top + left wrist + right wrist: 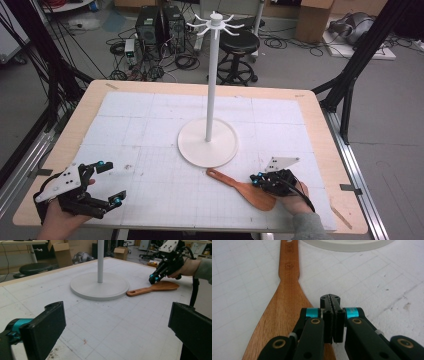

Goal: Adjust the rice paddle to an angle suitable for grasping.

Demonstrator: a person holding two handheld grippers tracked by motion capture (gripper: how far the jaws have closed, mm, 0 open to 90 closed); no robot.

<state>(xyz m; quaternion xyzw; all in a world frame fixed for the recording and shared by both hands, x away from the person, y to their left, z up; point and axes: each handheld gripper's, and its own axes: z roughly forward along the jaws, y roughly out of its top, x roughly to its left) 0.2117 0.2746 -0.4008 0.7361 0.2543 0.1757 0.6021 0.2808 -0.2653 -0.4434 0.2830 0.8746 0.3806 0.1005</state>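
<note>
Hovering clenched, right claw nears stamped spatula (marks unreadable); left claw released.

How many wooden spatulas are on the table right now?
1. The wooden spatula lies flat on the white mat, near the stand's round base, its handle toward the base and its blade by the shut right gripper.
</note>
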